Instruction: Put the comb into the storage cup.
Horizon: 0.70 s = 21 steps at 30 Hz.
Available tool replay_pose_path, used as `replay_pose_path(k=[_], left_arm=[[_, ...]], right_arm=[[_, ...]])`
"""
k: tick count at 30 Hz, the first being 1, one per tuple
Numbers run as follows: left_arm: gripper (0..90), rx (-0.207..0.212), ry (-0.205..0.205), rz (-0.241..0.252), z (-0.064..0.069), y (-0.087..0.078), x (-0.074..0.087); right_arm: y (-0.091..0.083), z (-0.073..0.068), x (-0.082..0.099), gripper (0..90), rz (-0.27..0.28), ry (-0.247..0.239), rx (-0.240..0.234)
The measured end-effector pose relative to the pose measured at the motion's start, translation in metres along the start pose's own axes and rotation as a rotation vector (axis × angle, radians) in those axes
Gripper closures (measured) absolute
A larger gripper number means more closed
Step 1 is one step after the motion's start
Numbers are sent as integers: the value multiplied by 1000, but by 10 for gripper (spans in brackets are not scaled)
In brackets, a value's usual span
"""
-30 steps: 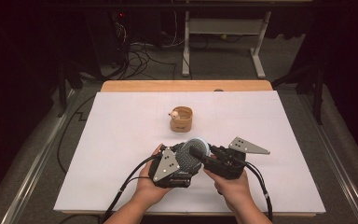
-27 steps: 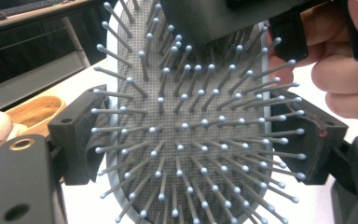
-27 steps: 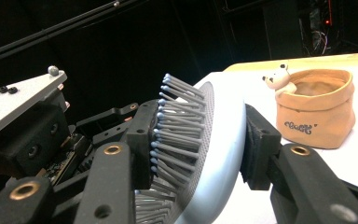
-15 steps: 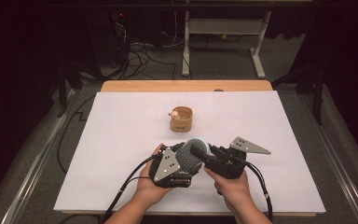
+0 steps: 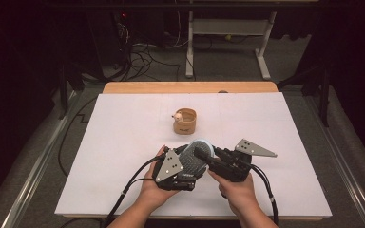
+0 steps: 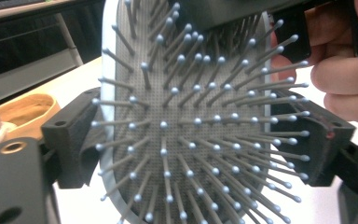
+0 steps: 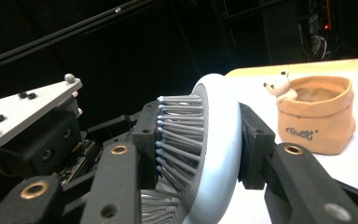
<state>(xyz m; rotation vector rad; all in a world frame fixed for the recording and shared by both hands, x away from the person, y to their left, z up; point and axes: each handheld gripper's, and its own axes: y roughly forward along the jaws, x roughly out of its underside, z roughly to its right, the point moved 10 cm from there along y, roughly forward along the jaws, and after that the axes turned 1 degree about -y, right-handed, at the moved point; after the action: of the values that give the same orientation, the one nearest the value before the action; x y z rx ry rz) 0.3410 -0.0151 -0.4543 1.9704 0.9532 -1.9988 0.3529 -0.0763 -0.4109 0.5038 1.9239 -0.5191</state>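
A dark room with cables and a white metal frame on the floor lies behind the bench [image 5: 123,142], whose top is covered in white with a strip of bare wood along the far edge. From above, a small tan pouch-shaped pot [image 5: 185,120] with a tiny white figure on its rim stands near the middle of the bench, well apart from the hands. Close to the near edge, the person's two hands meet over a pale blue hairbrush [image 5: 196,156]; the left claw [image 5: 185,164] holds it from the left and the right claw [image 5: 205,154] comes in from the right, each with its grey three-cornered plate on top and black cables trailing back off the near edge. In the left gripper view, the brush head [image 6: 186,116] faces the camera, its grey cushion thick with ball-tipped pins, and the two black jaws press on its left and right rim, so this claw is clamped across the width of the head, its jaws having just eased a little wider. The other hand's fingers [image 6: 349,79] show at the upper right, the tan pot [image 6: 23,109] at the left. In the right gripper view, the brush [image 7: 214,149] stands edge-on, and the jaws are clamped on it, one on the pin side and one on the smooth blue back. The left claw's grey plate [image 7: 28,109] sits at the left and the pot [image 7: 317,114] on the white bench at the right.
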Motion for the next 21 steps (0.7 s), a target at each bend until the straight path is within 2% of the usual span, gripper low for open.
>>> replay_pose_path(k=[3,8,13,16,21], left_arm=[[148,12,-17,14,0,-1,-1],[70,31,-35,7,-1,-2,-1],[12,54,-68,18,-5,-9,-1],[6,64,-85,12,-9,-14,2],[5,65,-85,14,-14,-22,5]], right_arm=[[-1,-1,-2,605,7,-7,0],[-3,0,-5,606,21,-12,6],[-6,1,-9,606,38,-23,11],[-7,1,-11,606,47,-33,22],[-9,4,-14,606,56,-57,40]])
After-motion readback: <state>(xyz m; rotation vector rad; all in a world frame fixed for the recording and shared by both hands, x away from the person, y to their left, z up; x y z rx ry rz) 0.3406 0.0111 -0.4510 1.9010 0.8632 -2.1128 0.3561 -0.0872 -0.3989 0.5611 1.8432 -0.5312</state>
